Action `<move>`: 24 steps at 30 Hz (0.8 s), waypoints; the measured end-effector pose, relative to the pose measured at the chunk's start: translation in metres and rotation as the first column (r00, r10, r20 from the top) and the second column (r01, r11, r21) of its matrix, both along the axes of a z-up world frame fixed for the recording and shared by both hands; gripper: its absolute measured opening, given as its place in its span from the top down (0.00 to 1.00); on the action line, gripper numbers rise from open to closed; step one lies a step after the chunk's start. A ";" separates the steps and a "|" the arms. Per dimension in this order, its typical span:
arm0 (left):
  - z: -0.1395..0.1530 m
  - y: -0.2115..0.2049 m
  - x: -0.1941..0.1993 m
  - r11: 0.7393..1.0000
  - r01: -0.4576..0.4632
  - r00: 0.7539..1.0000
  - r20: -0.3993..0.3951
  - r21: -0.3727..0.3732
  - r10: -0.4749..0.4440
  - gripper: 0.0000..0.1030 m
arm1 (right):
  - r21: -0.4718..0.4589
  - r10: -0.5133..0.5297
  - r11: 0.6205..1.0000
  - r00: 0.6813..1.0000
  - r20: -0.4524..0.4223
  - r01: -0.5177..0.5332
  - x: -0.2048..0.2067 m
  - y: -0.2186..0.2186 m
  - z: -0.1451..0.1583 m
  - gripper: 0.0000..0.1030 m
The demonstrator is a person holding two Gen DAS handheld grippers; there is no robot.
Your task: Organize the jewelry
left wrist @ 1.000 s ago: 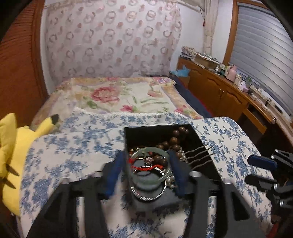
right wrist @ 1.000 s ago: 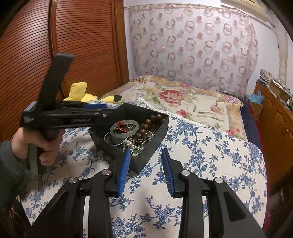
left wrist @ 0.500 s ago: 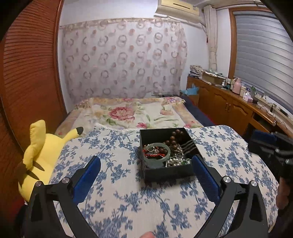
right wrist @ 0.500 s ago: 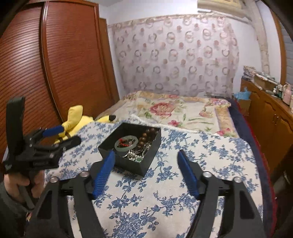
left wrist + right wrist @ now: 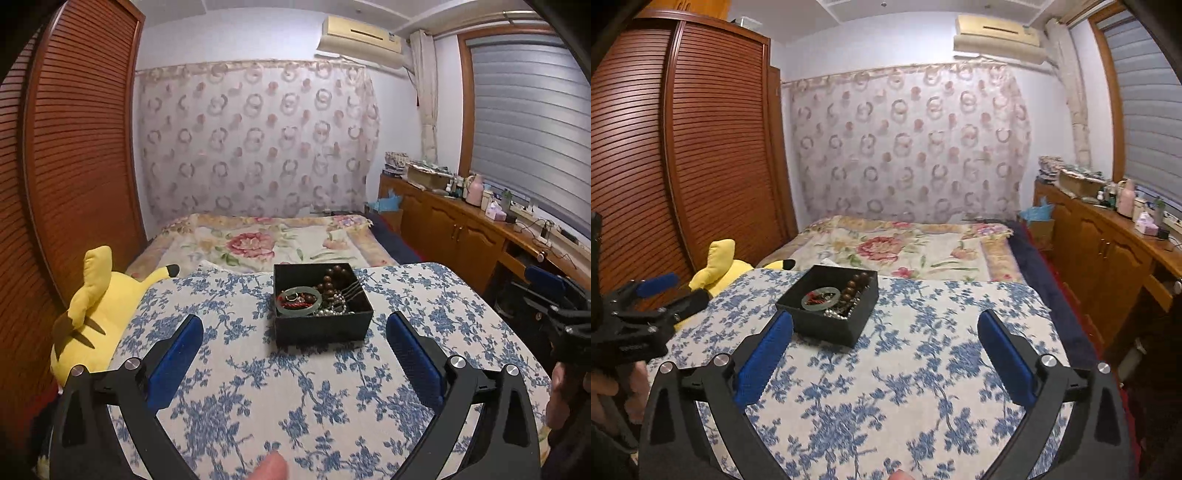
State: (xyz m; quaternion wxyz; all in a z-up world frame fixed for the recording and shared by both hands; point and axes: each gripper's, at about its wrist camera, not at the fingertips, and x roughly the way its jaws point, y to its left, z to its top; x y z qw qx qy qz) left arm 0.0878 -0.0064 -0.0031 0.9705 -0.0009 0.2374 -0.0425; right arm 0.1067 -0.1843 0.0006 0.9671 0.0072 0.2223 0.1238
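A yellow plush lies at the left edge of the blue-flowered cloth. The left gripper is spread wide and empty, with the black box on the cloth just ahead between its blue pads. In the box lie a green bangle, brown beads and pearls. The right gripper, likewise released, has the box ahead and to its left. Only the right view shows the left tool's side
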 end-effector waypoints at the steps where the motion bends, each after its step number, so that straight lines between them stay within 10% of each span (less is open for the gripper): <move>1: 0.000 -0.001 -0.002 1.000 -0.002 1.000 0.002 0.003 0.002 0.07 | 0.002 -0.007 1.000 1.000 0.002 0.007 -0.004 -0.002 -0.002 0.02; 24: -0.007 -0.002 -0.017 1.000 -0.015 1.000 -0.002 0.005 0.015 0.07 | 0.044 -0.019 0.999 1.000 0.004 0.019 -0.022 -0.006 -0.007 0.02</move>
